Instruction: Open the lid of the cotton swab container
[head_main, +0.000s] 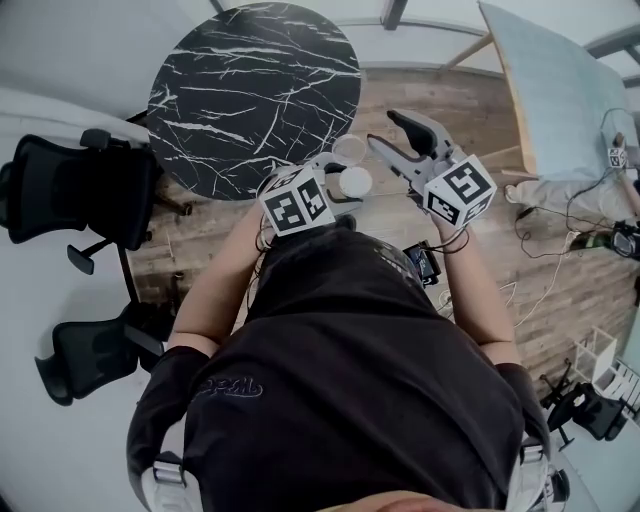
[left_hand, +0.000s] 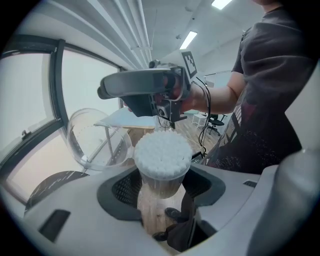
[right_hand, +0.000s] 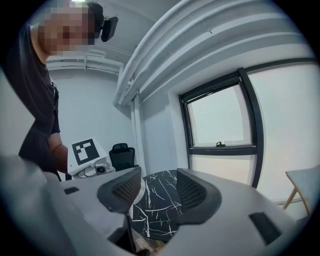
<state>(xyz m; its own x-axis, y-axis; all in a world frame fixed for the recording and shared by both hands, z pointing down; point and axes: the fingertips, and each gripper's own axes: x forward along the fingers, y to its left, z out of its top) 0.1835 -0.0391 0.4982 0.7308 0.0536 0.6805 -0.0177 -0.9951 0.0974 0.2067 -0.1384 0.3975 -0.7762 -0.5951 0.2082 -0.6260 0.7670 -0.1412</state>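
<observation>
A clear cotton swab container (left_hand: 162, 157), packed with white swabs, is held upright in the air in front of a person's chest. My left gripper (left_hand: 161, 187) is shut on its body. Its clear lid (left_hand: 95, 137) is swung open to the left and stays attached at the rim. In the head view the container (head_main: 357, 183) sits between the left gripper's (head_main: 350, 190) jaws, with the lid (head_main: 350, 150) just beyond it. My right gripper (head_main: 385, 132) hovers close to the right of the lid. Its jaws (right_hand: 152, 192) stand open with nothing between them.
A round black marble table (head_main: 250, 90) stands just beyond the grippers. Two black office chairs (head_main: 70, 190) (head_main: 90, 355) are at the left. A pale tabletop (head_main: 560, 90) lies at the upper right, with cables (head_main: 560, 230) on the wood floor below it.
</observation>
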